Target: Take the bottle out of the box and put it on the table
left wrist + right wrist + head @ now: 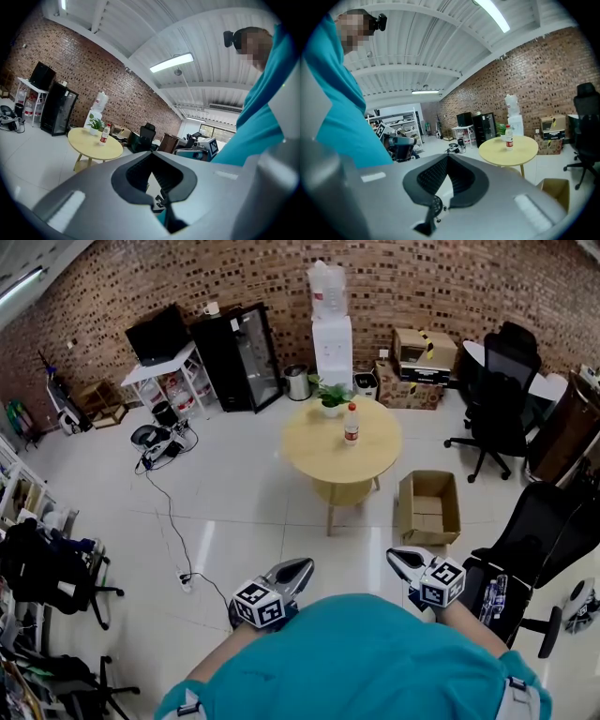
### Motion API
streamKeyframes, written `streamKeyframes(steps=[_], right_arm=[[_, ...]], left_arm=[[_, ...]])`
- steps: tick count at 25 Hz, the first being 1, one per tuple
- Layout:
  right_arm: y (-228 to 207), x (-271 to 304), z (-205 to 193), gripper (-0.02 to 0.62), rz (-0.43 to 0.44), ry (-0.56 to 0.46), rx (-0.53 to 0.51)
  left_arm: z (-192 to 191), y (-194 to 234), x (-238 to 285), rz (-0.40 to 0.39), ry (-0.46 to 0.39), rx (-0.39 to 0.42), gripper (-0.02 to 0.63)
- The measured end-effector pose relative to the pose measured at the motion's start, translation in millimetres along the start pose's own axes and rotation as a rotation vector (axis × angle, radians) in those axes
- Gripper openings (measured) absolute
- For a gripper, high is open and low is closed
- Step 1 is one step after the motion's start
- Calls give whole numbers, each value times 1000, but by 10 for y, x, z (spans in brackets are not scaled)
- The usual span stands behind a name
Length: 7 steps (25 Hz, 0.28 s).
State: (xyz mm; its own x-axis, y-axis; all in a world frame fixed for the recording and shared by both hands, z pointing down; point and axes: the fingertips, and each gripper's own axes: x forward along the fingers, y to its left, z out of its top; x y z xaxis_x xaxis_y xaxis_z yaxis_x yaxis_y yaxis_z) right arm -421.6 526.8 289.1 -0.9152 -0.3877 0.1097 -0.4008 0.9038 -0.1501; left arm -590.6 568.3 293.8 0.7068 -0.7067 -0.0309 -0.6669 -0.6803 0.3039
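Observation:
A clear bottle (352, 424) with a red cap and red label stands upright on the round yellow table (323, 456), next to a small potted plant (331, 397). An open cardboard box (428, 507) sits on the floor to the right of the table; I see no bottle inside it. Both grippers are held close to the person's body, far from the table. My left gripper (298, 570) is shut with nothing in it. My right gripper (400, 558) is also shut and holds nothing. The bottle (105, 134) shows in the left gripper view, and the bottle (509, 137) and box (555, 187) in the right gripper view.
Black office chairs (502, 409) stand at the right. A water dispenser (330, 334), a black fridge (239, 357) and stacked boxes (422, 357) line the brick wall. A cable and power strip (183, 579) lie on the white floor at the left.

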Motion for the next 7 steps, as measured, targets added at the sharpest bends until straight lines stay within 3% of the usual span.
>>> streamKeyframes(steps=[7], right_arm=[[-11, -96, 60, 0, 4, 7, -5]], left_arm=[[14, -97, 47, -3, -3, 8, 0]])
